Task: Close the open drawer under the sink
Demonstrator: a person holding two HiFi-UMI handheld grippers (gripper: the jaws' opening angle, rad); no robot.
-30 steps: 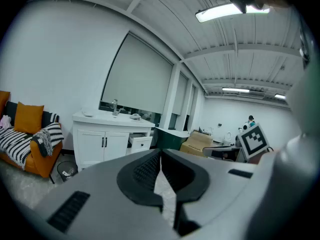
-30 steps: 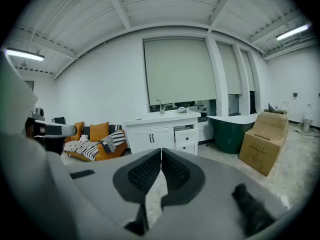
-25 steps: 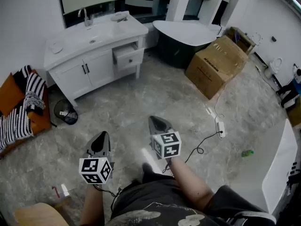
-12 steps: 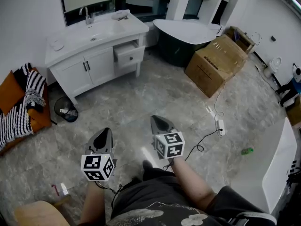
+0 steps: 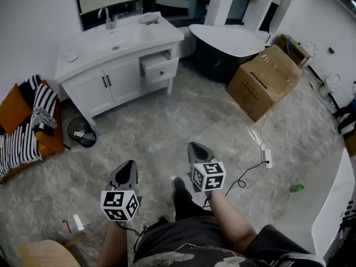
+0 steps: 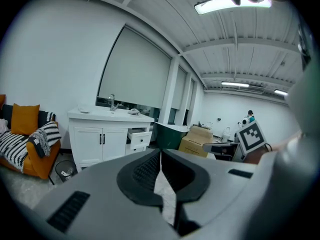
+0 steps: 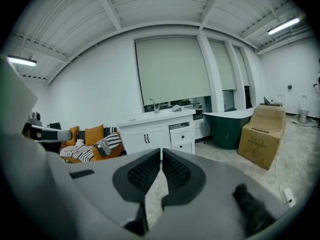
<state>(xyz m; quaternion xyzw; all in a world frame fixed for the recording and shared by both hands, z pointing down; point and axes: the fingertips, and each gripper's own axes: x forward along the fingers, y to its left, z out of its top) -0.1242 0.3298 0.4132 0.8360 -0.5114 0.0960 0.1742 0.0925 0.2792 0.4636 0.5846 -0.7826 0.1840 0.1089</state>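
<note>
The white pulled-out drawer (image 5: 160,67) is seen sticking out of the white sink cabinet (image 5: 105,85), well apart from both tools, across the grey stone floor (image 5: 167,121). Next to a moment ago, the cabinet is seen a bit bigger and more to the right, and both tools are seen lower down, so a small step toward it seems to be taken. The left gripper (image 5: 128,168) is clenched on nothing. The right gripper (image 5: 196,149) is clenched and empty too. Nothing is touched yet, so most of the walk is still to be done before the drawer can be pushed in.
</note>
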